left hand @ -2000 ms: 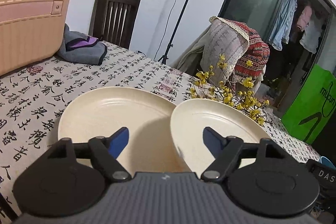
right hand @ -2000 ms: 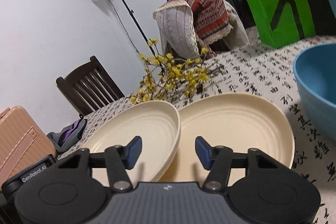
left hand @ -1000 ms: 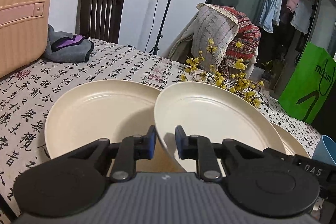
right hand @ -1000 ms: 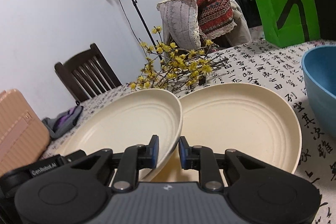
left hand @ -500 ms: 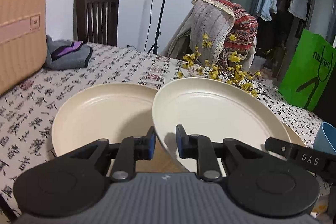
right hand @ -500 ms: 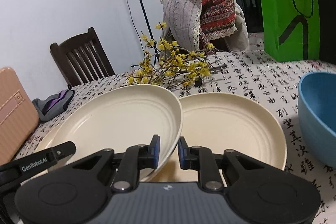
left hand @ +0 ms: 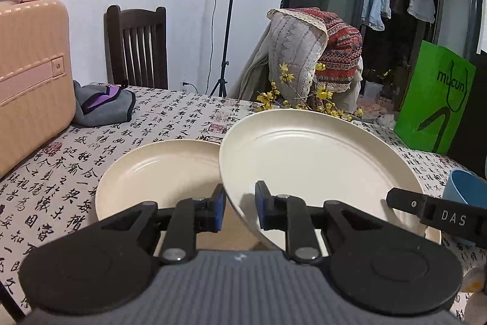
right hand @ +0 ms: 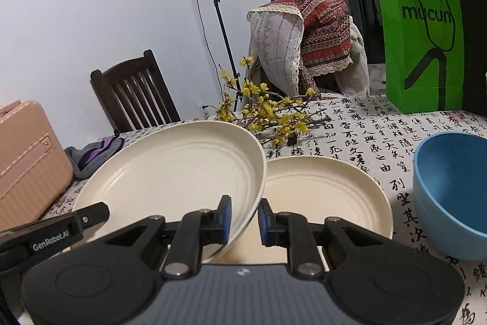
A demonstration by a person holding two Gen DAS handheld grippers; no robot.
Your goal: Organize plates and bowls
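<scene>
A cream plate [left hand: 319, 160] hangs tilted above the table, held at both sides. My left gripper [left hand: 240, 203] is shut on its left rim; its body [right hand: 54, 236] also shows in the right wrist view. My right gripper [right hand: 245, 215] is shut on the right rim of the same plate [right hand: 176, 172]; its body [left hand: 438, 215] reaches into the left wrist view. A second cream plate [left hand: 158, 172] lies flat to the left of the held one. A third cream plate [right hand: 322, 197] lies flat to its right. A blue bowl [right hand: 453, 188] stands right of that.
The tablecloth [left hand: 61, 172] bears black calligraphy. A pink suitcase [left hand: 30, 81] and grey cloth [left hand: 100, 105] sit at the far left. Yellow flower twigs [right hand: 268, 111] lie behind the plates. A green bag [right hand: 423, 44] stands at the back right. Two chairs line the far edge.
Both grippers went from open to shut on the middle plate's rims. Since then the plate has risen off the table and now overlaps the two flat plates.
</scene>
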